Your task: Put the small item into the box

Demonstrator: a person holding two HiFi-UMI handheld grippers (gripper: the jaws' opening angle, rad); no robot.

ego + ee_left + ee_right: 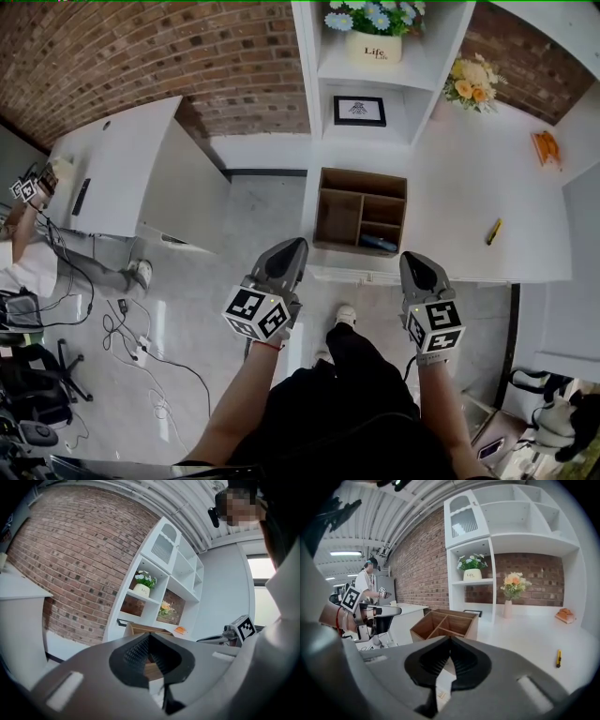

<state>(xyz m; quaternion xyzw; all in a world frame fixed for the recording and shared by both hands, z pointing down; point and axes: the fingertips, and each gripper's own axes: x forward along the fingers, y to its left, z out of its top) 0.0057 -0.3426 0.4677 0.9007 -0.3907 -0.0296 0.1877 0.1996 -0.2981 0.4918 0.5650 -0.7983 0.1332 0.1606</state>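
Two closed, empty grippers are what I have to work with. My left gripper (pixel 294 247) and my right gripper (pixel 418 259) are held low in front of me, jaws pressed together with nothing between them, short of the near edge of the white table (pixel 469 178).

Just past them on that table sits the wooden box (pixel 364 175), open on top and split into compartments. A dark object (pixel 378 243) already lies in the near right one. Well to the right of the box, alone on bare tabletop, lies the small yellow item (pixel 493 232), pen-like as far as I can tell. Neither gripper is anywhere near it.

Beyond stand the shelves, with a framed picture (pixel 359 111) and a flower pot (pixel 375 45).

I judge the task barely begun. I have yet to reach over, open, grip the item and carry it to the box.
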